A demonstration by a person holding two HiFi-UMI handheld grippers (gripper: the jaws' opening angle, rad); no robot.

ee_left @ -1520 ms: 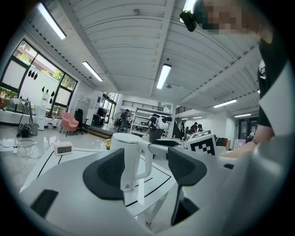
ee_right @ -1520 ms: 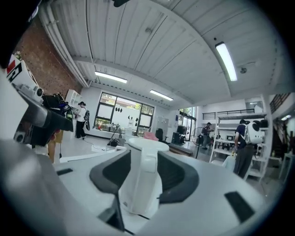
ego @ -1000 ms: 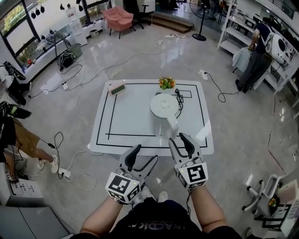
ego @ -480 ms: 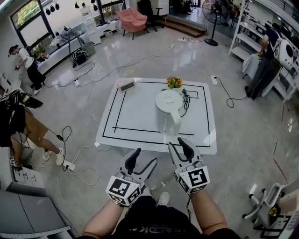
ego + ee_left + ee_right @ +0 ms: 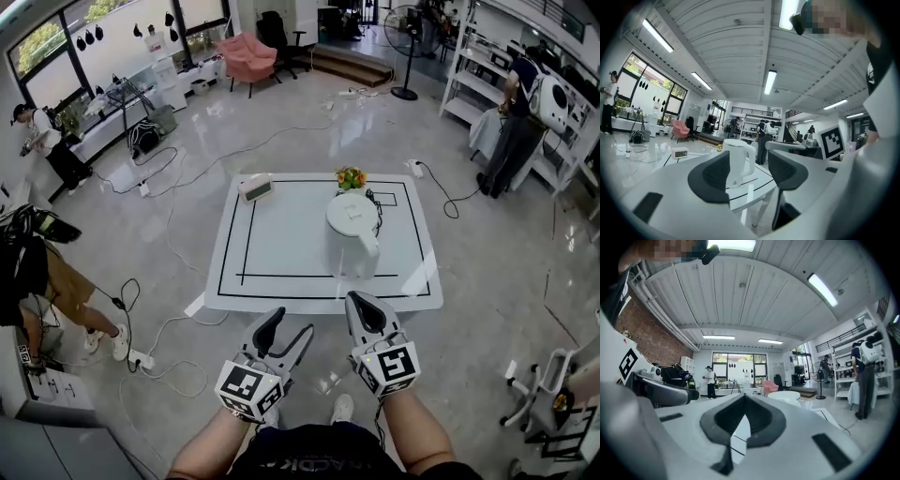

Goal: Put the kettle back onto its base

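Hovering the left gripper (image 5: 290,325) off the tabletop's (image 5: 281,253) six o'clock edge, fingers released, empty, just narrowing slightly. Holding the right gripper (image 5: 362,302) at its three o'clock, fingers just clenching on nothing. Standing upright toward the tabletop's two o'clock, well apart: white kettle (image 5: 353,225).

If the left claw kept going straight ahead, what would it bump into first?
Probably the white kettle on the table: it shows between the jaws of the left gripper, which are empty and have just been closing slightly. Depth is unclear.
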